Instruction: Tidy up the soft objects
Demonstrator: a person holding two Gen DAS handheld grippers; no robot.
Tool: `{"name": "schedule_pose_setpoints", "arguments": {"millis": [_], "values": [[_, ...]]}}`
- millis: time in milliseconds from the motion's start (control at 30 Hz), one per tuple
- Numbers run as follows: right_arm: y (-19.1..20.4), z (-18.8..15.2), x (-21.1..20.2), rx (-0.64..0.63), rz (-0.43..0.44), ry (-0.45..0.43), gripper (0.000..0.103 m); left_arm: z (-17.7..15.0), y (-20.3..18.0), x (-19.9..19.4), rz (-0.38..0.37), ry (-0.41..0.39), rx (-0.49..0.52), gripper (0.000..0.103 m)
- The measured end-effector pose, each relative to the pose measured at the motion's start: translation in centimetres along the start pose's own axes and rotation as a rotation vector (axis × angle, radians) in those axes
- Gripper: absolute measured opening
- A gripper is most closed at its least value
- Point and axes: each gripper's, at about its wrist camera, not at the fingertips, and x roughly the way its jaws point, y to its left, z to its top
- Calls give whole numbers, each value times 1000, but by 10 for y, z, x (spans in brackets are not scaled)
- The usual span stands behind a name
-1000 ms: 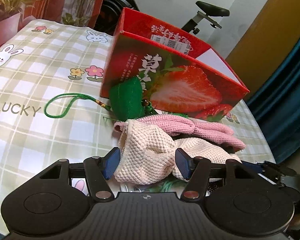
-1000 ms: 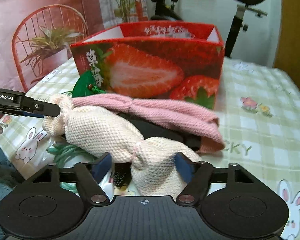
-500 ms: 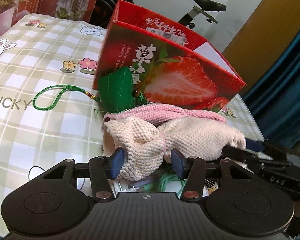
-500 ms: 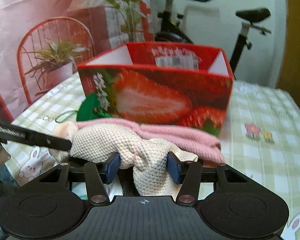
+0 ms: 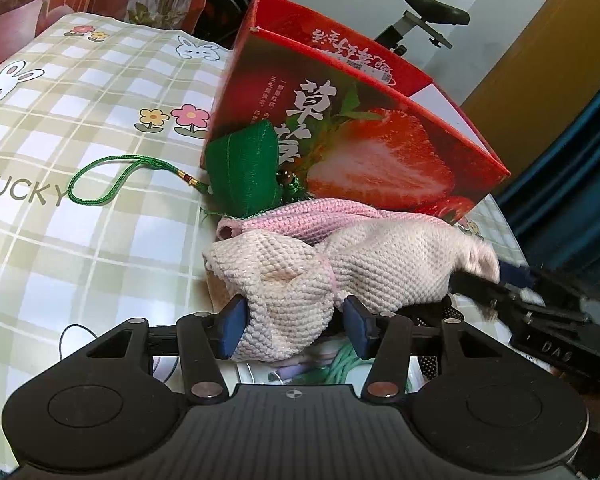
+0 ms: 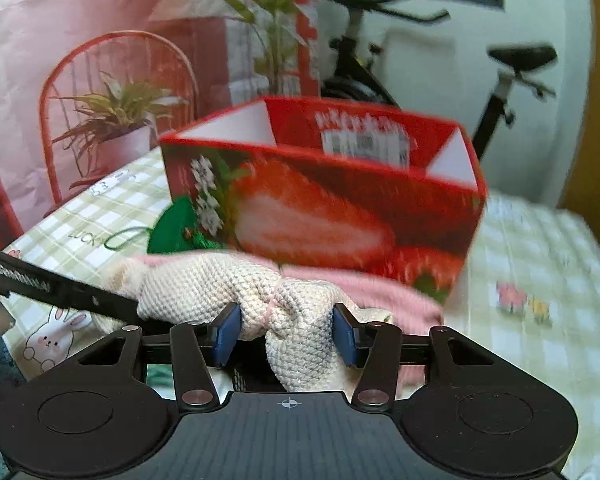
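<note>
A cream knitted cloth (image 5: 340, 264), tied in the middle with a pink thread, is held at both ends. My left gripper (image 5: 294, 326) is shut on one bunched end. My right gripper (image 6: 286, 330) is shut on the other end (image 6: 300, 320). The cloth hangs a little above a pink knitted piece (image 5: 300, 216) that lies on the table in front of a red strawberry box (image 5: 380, 132), open on top, also in the right wrist view (image 6: 320, 208). A green pouch (image 5: 244, 172) with a green cord loop leans against the box.
The table has a green checked cloth (image 5: 80, 120) with bunnies, flowers and "LUCKY" print. Under the held cloth lie green cords and dark items (image 5: 340, 368). An exercise bike (image 6: 512, 76), potted plants and a red chair (image 6: 112, 112) stand beyond the table.
Both grippers have closed onto the ends of the cream cloth and lifted it. The right wrist view has risen, so the box's open top shows more.
</note>
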Motion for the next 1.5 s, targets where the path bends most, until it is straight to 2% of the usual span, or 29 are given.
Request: {"name": "schedule_pose_setpoints", "arguments": {"millis": [200,1133,1333,1500], "values": [[-6,-18,0,59,18,26,44,0,0,3,1,0,3,54],[-2,-17,-5,59,46,1,44,2,-4,-7,-50,-30,-4,54],[-2,-18,-6,61,46,-10,44,3,-6,-12,-87,-49,7,54],[-1,-19,-4,63,47,2,44,2,-5,-11,-79,-39,5,54]]}}
